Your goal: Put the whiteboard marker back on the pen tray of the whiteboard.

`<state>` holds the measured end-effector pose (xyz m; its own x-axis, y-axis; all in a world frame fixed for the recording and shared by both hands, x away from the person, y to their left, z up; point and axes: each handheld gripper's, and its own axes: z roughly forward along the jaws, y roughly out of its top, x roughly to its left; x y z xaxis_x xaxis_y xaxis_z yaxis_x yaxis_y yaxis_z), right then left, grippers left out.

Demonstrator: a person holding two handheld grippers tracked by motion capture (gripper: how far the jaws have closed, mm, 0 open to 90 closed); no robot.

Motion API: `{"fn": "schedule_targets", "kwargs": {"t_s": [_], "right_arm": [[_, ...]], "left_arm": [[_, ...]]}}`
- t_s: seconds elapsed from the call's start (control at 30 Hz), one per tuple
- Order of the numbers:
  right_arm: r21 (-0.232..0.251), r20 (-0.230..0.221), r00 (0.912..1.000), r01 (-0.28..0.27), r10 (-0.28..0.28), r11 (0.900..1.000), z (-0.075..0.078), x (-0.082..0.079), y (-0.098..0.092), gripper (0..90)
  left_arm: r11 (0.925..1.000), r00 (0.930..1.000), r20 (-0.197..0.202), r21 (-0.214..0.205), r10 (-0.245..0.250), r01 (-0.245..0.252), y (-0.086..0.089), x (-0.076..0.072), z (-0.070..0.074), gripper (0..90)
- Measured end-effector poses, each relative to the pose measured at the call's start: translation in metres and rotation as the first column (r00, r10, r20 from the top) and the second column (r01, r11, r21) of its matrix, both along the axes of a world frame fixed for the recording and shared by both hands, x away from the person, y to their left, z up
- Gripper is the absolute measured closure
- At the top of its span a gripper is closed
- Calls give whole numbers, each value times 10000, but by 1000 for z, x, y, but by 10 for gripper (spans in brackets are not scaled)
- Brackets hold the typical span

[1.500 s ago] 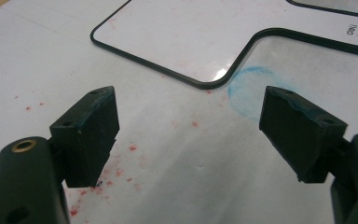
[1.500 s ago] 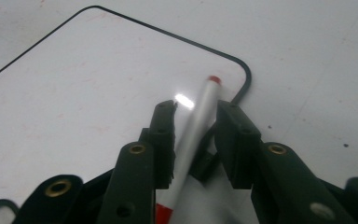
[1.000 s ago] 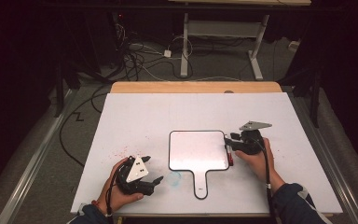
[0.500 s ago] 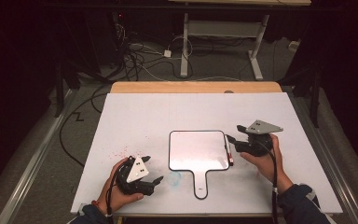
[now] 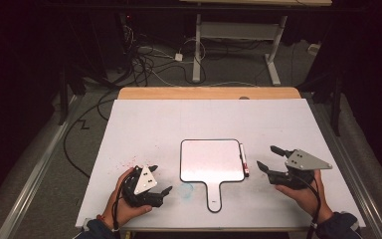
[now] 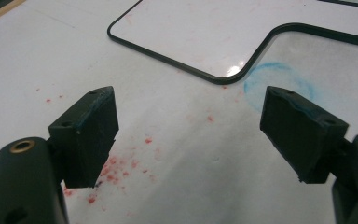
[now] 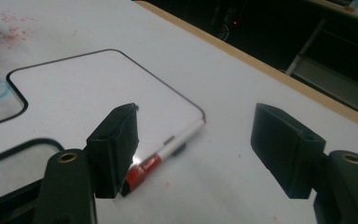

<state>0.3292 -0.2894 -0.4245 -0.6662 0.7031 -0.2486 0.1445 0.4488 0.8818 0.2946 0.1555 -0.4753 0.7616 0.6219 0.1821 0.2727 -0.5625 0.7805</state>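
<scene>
Nearest the table's front edge, the left gripper rests in the person's left hand on the white table sheet, jaws spread wide over nothing, above a scatter of red ink flecks; a smudged blue ring lies just beyond its jaw tips. The right gripper, held in the right hand, now sits to the right of the work and apart from it. Half a second and a second earlier it stood close against the right edge of the white paddle-shaped dry-erase board with a black rim and short handle; since then it has drawn away, and its jaws have just been opening, with nothing between them. The slim white marker with a red cap lies flat on the sheet, just beside the board's right edge and parallel to it, its cap end towards the person. By this reading the marker has been set down and released, so the placing step appears finished. Beyond the sheet runs the table's bare wooden rear edge.
</scene>
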Motion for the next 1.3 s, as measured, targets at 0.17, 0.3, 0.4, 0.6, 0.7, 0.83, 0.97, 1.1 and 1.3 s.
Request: {"fn": "schedule_targets", "kwargs": {"t_s": [0.17, 0.3, 0.4, 0.6, 0.7, 0.83, 0.97, 1.1, 1.3], "right_arm": [[-240, 91, 9985, 540, -538, 9983, -20, -18, -13, 330], [-37, 118, 9982, 581, -581, 9983, -20, -24, -18, 316], [-24, 178, 9979, 618, -618, 9981, -19, -25, -18, 310], [-312, 258, 9975, 660, -652, 9973, -21, -22, -14, 309], [-331, 269, 9974, 683, -674, 9971, -21, -22, -14, 304], [-336, 358, 9964, 781, -769, 9964, -21, -22, -13, 300], [-354, 366, 9962, 798, -785, 9962, -21, -22, -14, 298], [-316, 364, 9958, 849, -837, 9959, -21, -21, -15, 294], [-441, 339, 9951, 943, -929, 9946, -23, -22, -15, 292]], "left_arm": [[10000, 9999, 78, 43, 88, -88, 0, -2, 1, 184], [9999, 9999, 107, -3, 117, -117, -1, -2, 1, 184], [10000, 9999, 143, 21, 84, -84, -2, -2, 1, 184], [9999, 9999, 96, 9, 103, -103, -1, 0, 0, 184], [9999, 9999, 82, 34, 97, -98, -2, 0, 0, 184], [9999, 9999, 86, 33, 135, -135, -2, 0, 0, 184], [9999, 9999, 4, -8, 135, -135, -2, 1, -1, 184], [9998, 9998, -48, -16, 189, -189, -2, 2, -1, 184], [9998, 9998, -64, -36, 193, -193, -4, 5, -1, 183]]}}
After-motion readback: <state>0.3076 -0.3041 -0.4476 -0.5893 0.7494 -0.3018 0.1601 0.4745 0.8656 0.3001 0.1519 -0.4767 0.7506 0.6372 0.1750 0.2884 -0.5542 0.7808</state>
